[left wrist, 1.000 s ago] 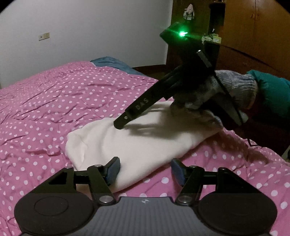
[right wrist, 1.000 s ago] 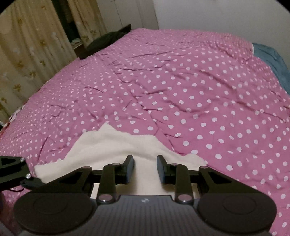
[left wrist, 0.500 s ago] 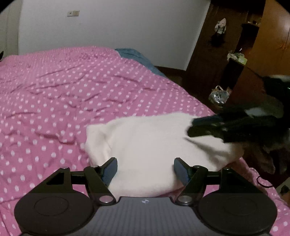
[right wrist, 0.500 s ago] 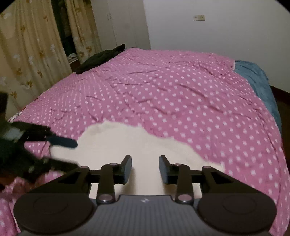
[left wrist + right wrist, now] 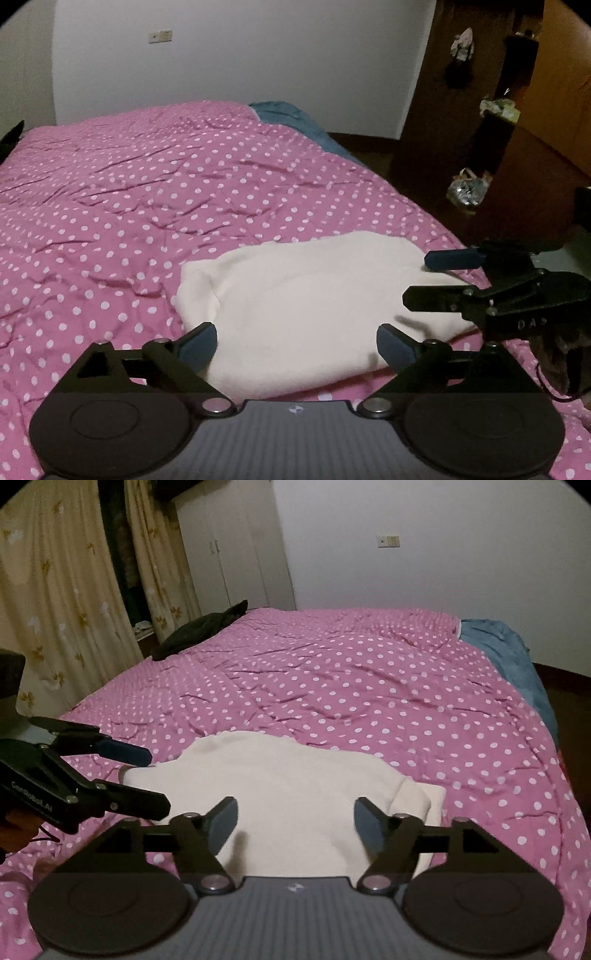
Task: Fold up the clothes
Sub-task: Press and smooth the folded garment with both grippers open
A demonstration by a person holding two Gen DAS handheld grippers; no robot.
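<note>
Bed (image 5: 155,192), covered by a pink quilt with white dots, creased in long wrinkles across its top; fills most of both views. White wall (image 5: 258,55) behind it, with a small switch plate (image 5: 160,36). Pale flowered curtains (image 5: 55,590) on one side, dark wooden cupboard (image 5: 554,110) on the other. Blue blanket (image 5: 517,657) hangs over the far corner of the bed; a dark garment (image 5: 199,631) lies at the far edge near the curtains.

Cream garment (image 5: 314,306): folded into a thick, roughly rectangular bundle, soft fleecy surface, rounded edges, one doubled fold visible at its end (image 5: 413,797). It lies flat on the quilt at the near edge of the bed, directly ahead of both tongs.

Left tongs (image 5: 297,343): jaws opening, standing wide, blue pads to either side of the bundle's near edge, not pressing it. Released.

Right tongs (image 5: 295,818): jaws opening, spread over the near edge of the bundle, pads clear of the cloth. Released. In the left view the right tongs reach in from the side, fingers over the bundle's end.
</note>
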